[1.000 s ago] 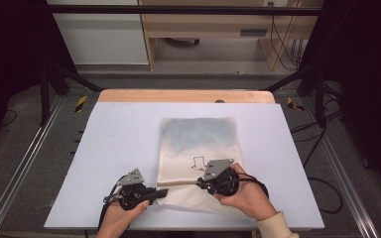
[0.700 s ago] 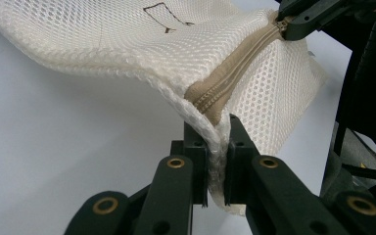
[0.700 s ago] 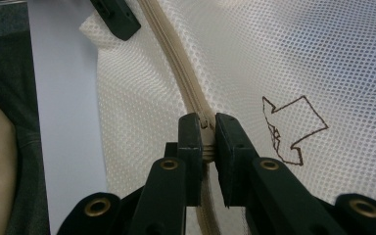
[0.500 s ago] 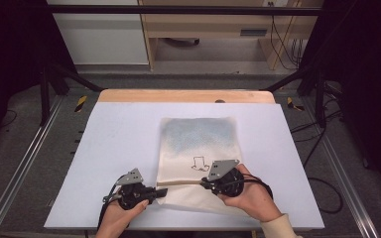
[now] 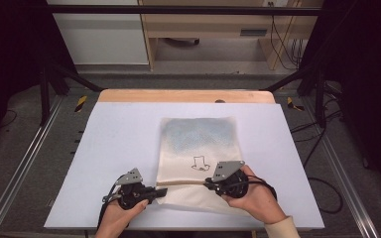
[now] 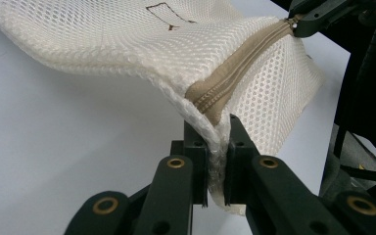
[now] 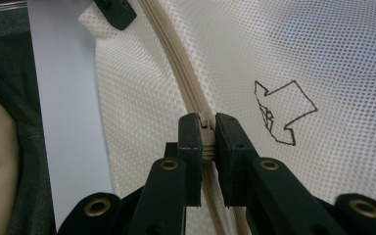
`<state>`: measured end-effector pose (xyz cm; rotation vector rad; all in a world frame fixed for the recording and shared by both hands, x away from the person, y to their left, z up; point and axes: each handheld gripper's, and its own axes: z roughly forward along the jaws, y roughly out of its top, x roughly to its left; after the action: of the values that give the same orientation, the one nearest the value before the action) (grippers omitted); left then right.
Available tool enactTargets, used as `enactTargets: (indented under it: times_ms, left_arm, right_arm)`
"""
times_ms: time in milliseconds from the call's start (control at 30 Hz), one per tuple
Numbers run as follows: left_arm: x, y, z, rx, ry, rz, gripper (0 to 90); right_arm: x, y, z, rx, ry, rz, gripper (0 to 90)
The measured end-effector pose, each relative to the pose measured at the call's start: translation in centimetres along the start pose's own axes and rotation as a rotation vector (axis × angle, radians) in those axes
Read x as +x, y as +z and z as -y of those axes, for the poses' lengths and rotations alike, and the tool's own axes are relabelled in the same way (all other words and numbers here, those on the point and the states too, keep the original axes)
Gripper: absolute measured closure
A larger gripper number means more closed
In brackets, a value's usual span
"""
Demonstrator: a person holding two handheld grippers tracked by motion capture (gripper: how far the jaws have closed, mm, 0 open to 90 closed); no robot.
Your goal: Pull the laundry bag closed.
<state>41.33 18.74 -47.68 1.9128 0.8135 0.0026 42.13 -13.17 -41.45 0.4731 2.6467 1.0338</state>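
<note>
A cream mesh bag (image 5: 198,144) with a beige zipper (image 5: 183,182) along its near end lies on the white table (image 5: 119,144). My left gripper (image 5: 162,191) is shut on the bag's near-left corner, at the zipper's end. In the left gripper view the jaws (image 6: 218,147) pinch the mesh (image 6: 127,39) just below the zipper (image 6: 235,78), and the corner is lifted off the table. My right gripper (image 5: 209,184) is shut on the zipper pull (image 7: 204,122) farther right. A brown line drawing (image 7: 281,112) marks the mesh beside it.
The bag's far half has a bluish tint (image 5: 198,131). A wooden strip (image 5: 186,95) edges the table's far side, with metal rails (image 5: 25,163) along the left. The person's hands (image 5: 258,201) hold both grippers near the front edge.
My right gripper has shifted a little to the right along the zipper line. The left gripper has held its place on the corner.
</note>
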Motion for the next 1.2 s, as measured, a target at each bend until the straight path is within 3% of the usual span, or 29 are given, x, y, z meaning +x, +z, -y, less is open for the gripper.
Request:
enactTargets:
  times_ms: [1200]
  left_arm:
    - [0.1, 0.0, 0.0, 0.004, 0.001, 0.001, 83.0]
  right_arm:
    - [-1.0, -1.7, 2.4, -0.001, 0.052, 0.037, 81.9]
